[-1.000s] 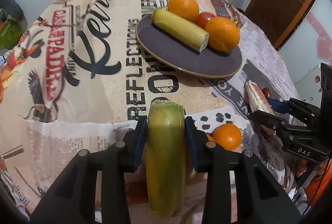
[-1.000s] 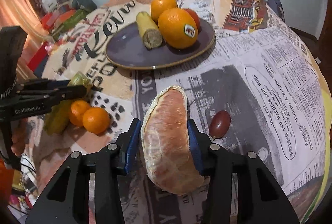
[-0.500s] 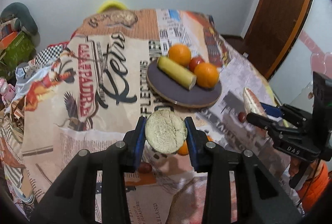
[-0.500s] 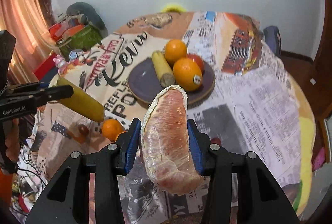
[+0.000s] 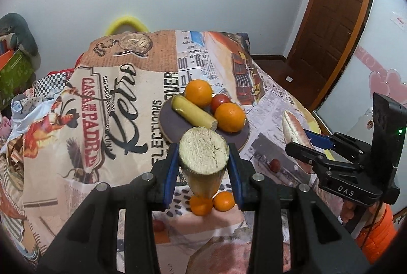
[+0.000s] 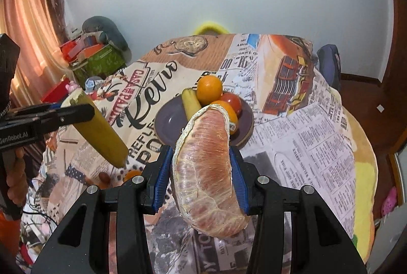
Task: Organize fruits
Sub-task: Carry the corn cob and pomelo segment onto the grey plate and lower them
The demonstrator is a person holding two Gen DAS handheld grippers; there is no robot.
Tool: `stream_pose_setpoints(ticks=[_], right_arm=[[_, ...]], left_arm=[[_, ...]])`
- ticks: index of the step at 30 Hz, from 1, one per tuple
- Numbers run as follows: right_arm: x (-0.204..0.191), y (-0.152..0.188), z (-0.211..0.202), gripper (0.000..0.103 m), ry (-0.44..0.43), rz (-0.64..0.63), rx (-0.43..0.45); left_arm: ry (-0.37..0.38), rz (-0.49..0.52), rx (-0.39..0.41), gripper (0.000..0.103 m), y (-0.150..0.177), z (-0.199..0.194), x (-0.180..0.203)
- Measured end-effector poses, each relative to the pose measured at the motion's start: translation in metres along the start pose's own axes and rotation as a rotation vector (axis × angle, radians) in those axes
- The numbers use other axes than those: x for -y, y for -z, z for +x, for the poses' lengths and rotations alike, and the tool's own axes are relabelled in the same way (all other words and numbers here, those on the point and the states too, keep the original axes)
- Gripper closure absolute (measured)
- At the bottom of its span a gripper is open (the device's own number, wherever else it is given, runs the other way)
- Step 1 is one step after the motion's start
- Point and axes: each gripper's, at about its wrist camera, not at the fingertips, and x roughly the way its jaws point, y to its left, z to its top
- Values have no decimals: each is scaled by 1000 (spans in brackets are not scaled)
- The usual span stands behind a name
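While the plate point(image 5: 178, 131) in the left wrist view already carries two oranges, a red fruit and a yellow stalk piece, the job looks roughly half done by my reckoning: two small oranges point(image 5: 212, 201) and a small dark fruit point(image 5: 275, 164) lie loose on the printed tablecloth point(image 5: 101, 121). The left gripper point(image 5: 203, 169) is closed on a green stalk piece point(image 5: 203, 162), held above the cloth between camera and plate; its long axis runs almost straight along the fingers, the pale cut end facing the camera's far side toward the plate, the other end dipping toward the cloth. From the right wrist view, the right gripper point(image 6: 201, 172) is clamped on a peeled pomelo wedge point(image 6: 207, 172), also held in the air just short of the plate point(image 6: 165, 126). The wedge's long axis runs away from the camera, its narrow tip pointing at the plate and its broad end hanging low toward the near side. Both held pieces, plus the loose fruit, are not yet on the plate.
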Motion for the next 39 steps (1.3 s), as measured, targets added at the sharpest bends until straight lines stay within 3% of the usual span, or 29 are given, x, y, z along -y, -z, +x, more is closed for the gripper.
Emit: stream_pose_setpoints(ticks=[14, 28, 32, 37, 39], right_arm=[[16, -23, 16, 62, -7, 13, 45], [25, -43, 48, 62, -35, 18, 49], [21, -53, 57, 62, -42, -1, 55], [15, -64, 70, 62, -51, -31, 58], [11, -67, 77, 62, -50, -45, 52]], left_arm=[[18, 2, 3, 67, -23, 42, 11], [89, -99, -54, 67, -42, 101, -12], [36, -116, -63, 66, -45, 118, -22], [63, -180, -60, 66, -48, 129, -40], [30, -174, -57, 65, -51, 133, -42]])
